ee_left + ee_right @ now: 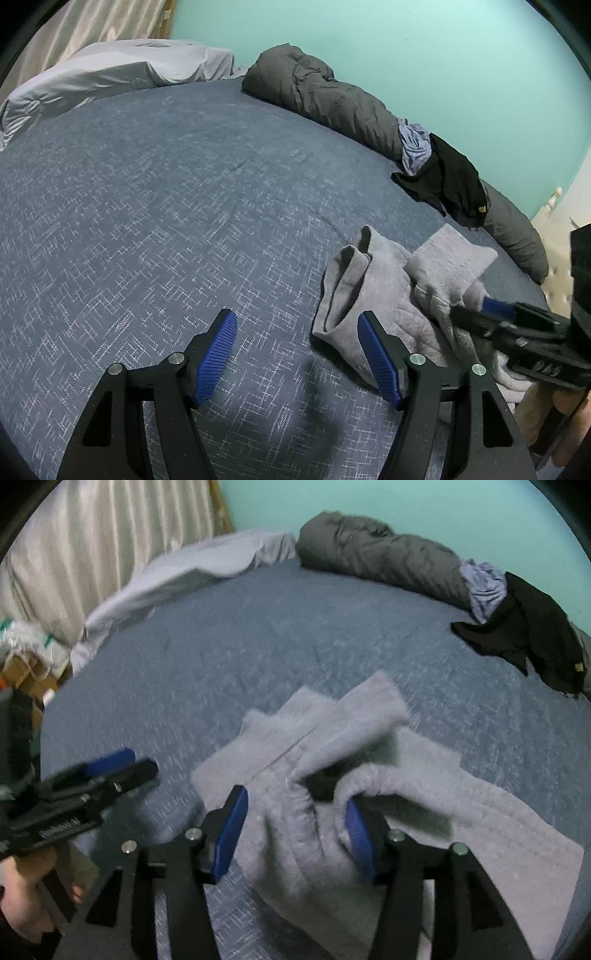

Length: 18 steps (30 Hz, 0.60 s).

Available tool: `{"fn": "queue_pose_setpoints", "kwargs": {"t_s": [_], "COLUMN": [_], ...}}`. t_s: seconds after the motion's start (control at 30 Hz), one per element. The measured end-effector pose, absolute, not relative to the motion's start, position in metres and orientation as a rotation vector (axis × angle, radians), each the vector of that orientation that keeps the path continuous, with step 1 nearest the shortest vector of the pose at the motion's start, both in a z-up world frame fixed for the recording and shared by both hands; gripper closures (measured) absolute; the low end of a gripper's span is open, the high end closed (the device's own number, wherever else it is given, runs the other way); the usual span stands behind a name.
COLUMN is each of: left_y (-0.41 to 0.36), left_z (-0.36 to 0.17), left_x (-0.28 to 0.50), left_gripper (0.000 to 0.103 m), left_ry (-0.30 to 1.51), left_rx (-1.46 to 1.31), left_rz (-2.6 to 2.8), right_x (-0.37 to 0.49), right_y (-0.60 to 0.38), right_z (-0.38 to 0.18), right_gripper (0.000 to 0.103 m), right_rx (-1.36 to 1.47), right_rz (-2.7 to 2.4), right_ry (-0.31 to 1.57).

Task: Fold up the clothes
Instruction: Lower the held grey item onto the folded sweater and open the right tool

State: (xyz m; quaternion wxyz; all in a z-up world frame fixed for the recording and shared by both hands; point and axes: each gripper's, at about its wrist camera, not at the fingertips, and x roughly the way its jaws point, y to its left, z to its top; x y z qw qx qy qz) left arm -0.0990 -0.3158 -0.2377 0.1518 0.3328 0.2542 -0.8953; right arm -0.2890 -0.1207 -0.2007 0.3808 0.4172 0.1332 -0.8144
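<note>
We have a grey fleece garment (332, 794), seemingly a sweatshirt or sweatpants, lying bunched on the blue patterned bedsheet (147, 221) near our edge of the bed, with cuffed tube ends (354, 251) sticking out toward the middle of the mattress. It is partly doubled over on itself but lumpy and uneven, so we judge the fold barely begun: the layers are not squared and no neat packet shows. Our right gripper (295, 830) sits low over the garment with its blue pads spread apart; a ridge of fleece rises between them, and it covers part of one pad, but the pads do not look pressed on it, so we read it as released, not gripped. Our left gripper (299, 354) hovers wide open just beside the garment's edge, one pad over bare sheet and the other at the fleece's margin, holding nothing. Farther off, a black garment (447, 184) and a pale blue crumpled garment (415, 147) lie against a rolled dark grey duvet (325, 99) along the teal wall (406, 48); both look unfolded, so they likely remain to do. A white pillow (110, 74) rests at the head of the bed, beside a pale curtain (92, 554).
</note>
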Motion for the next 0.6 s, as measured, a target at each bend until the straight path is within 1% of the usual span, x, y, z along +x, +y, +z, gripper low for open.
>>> {"fn": "queue_pose_setpoints", "kwargs": {"t_s": [0.07,0.27,0.47,0.53,0.57,0.6], "left_y": [-0.317,-0.32,-0.323,-0.323,-0.323,-0.323], "left_z": [-0.238,-0.238,-0.239,-0.239,-0.239,-0.239], "left_x": [-0.098,-0.098,-0.096,-0.096,-0.096,-0.096], "left_gripper": [0.031,0.031,0.031,0.03,0.03,0.03], "left_ry": [0.739,0.746,0.755,0.755,0.754,0.755], "left_rx": [0.953,0.947,0.939,0.941,0.942,0.943], "left_rz": [-2.566,-2.563,-2.557,-2.556,-2.556,-2.557], "right_x": [-0.295,-0.312,-0.334,-0.34,-0.343,-0.344], "right_y": [-0.107,-0.056,-0.03,-0.027,-0.027,-0.028], "right_z": [-0.194,-0.182,-0.209,-0.222,-0.229,-0.236], "right_gripper": [0.049,0.049,0.049,0.055,0.061,0.063], "right_rx": [1.067,1.067,1.277,1.356,1.401,1.437], "right_rz": [-2.129,-2.222,-2.311,-2.312,-2.3,-2.291], "right_ry": [0.269,-0.069,-0.205,-0.225,-0.231,-0.238]}}
